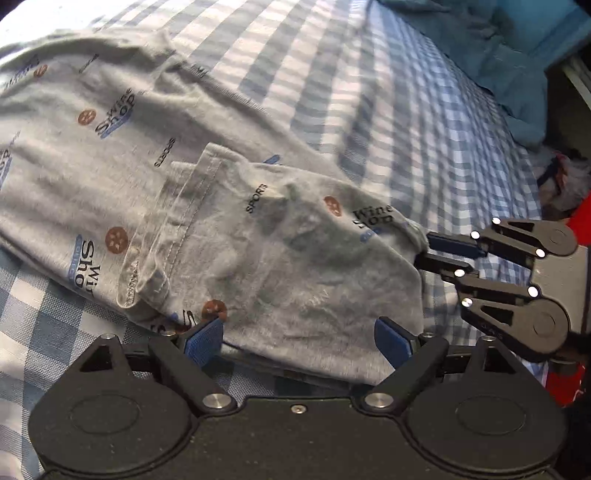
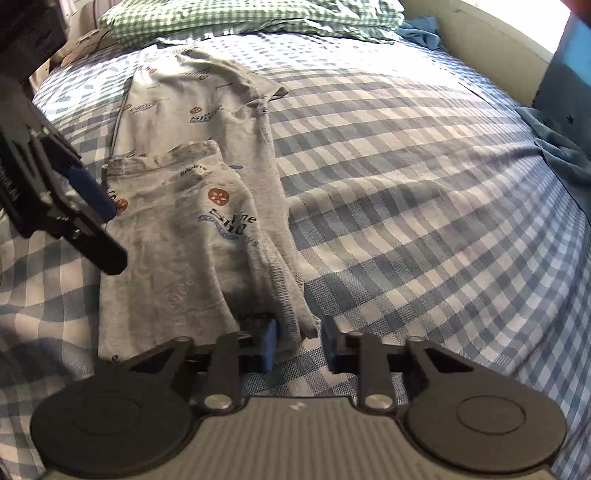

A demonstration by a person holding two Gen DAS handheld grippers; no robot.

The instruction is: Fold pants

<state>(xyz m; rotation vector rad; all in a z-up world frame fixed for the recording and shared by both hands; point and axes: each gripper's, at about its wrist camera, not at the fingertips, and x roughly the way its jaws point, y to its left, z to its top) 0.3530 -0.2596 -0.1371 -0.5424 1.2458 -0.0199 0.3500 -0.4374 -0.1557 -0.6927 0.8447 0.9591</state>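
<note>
The grey printed pants (image 1: 155,177) lie on the blue checked bed, folded over so the hem end (image 1: 280,243) rests on top of the rest. They also show in the right wrist view (image 2: 192,206). My left gripper (image 1: 299,341) is open, its blue pads on either side of the fold's near edge. My right gripper (image 2: 299,345) is open, with a corner of the pants (image 2: 295,317) lying between its fingers. In the left wrist view the right gripper (image 1: 428,251) sits at the fold's right corner.
The blue checked sheet (image 2: 424,206) covers the bed. A green checked pillow (image 2: 251,14) lies at the head. Teal fabric (image 1: 517,44) lies at the bed's edge, by a cream bed frame (image 2: 491,51).
</note>
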